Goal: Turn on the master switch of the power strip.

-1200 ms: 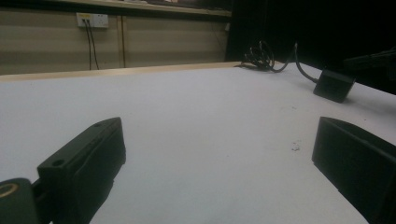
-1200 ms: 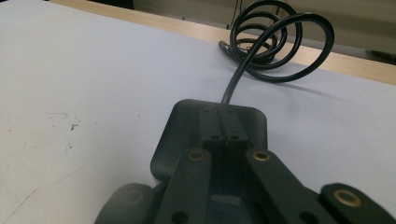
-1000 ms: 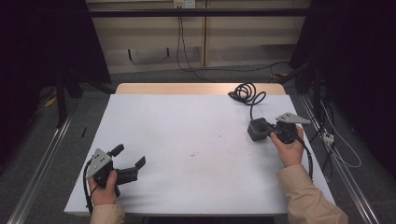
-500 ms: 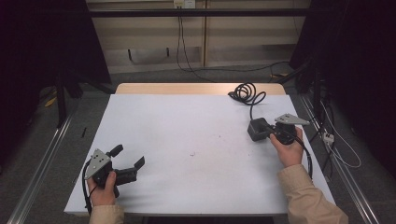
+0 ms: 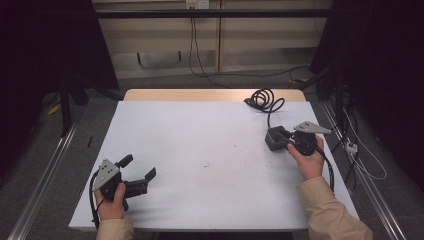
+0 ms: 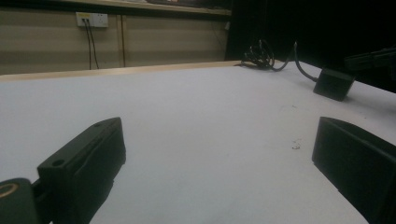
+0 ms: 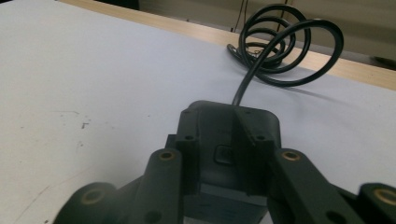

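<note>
The black power adapter [image 5: 276, 138] lay flat on the white bench [image 5: 200, 150], toward its right side and near the far half. In the right gripper view the adapter [image 7: 227, 149] sat between the two black jaws of the right tool [image 7: 224, 154], whose jaws had just been opening; the pads stood close along its sides, and whether they still pressed on it I could not tell. From the adapter's far end a black cable [image 5: 265, 100] ran off and gathered in a loose coil near the bench's far edge, where the wooden rim showed beyond the white cover. The right hand [image 5: 307, 157] held its tool level, pointing left toward the adapter.

Well apart, at the near left corner of the bench, the left tool [image 5: 137, 172] rested in the left hand [image 5: 112, 197] with its jaws spread wide and nothing between them. In the left gripper view the adapter [image 6: 333, 84] appeared far off across the bare bench top.
</note>
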Tool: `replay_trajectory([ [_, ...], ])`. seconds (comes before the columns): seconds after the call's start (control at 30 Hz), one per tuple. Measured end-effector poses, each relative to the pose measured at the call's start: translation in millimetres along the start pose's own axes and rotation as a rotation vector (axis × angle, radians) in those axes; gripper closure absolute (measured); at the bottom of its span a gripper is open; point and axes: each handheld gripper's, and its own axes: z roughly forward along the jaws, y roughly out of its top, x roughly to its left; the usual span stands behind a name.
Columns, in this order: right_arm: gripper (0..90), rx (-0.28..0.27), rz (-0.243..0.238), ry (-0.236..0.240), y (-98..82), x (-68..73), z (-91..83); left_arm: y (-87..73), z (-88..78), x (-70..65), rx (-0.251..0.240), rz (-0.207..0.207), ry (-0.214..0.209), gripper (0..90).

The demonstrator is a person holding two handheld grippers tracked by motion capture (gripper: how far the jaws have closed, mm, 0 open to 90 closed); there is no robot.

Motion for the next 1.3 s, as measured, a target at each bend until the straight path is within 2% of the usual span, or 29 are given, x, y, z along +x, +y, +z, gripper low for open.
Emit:
replay_trajectory([
  [0.17,54.1,-0.015,0.023,0.026,0.3,1.6,-5.6,1.1,0.8,-0.5,-0.004,0.0,-0.005,2.4],
  [0.3,45.3,-0.024,0.036,0.068,-1.0,3.8,-10.6,1.6,2.5,-0.7,-0.007,-0.002,-0.009,2.4],
  [0.33,37.9,-0.009,0.046,0.094,-3.0,5.1,-12.2,1.9,2.7,-0.5,-0.009,-0.003,-0.008,2.4],
  [0.43,34.7,-0.001,0.059,0.115,-7.4,7.2,-14.0,2.1,3.6,0.2,-0.011,-0.007,-0.008,2.4],
  [0.53,25.5,0.001,0.052,0.117,-13.9,11.8,-18.3,2.0,5.5,0.2,-0.005,-0.005,-0.009,2.4],
  [0.6,21.3,-0.004,0.07,0.138,-17.0,13.9,-21.6,2.2,6.9,-0.7,-0.006,-0.006,-0.012,2.4],
  [0.67,18.9,0.0,0.074,0.159,-18.9,16.5,-25.1,2.4,7.6,-1.2,-0.001,-0.002,-0.015,2.4],
  [1.3,14.5,-0.019,0.032,0.187,-34.2,37.5,-48.8,2.7,7.5,-0.5,0.0,-0.002,-0.01,2.4],
])
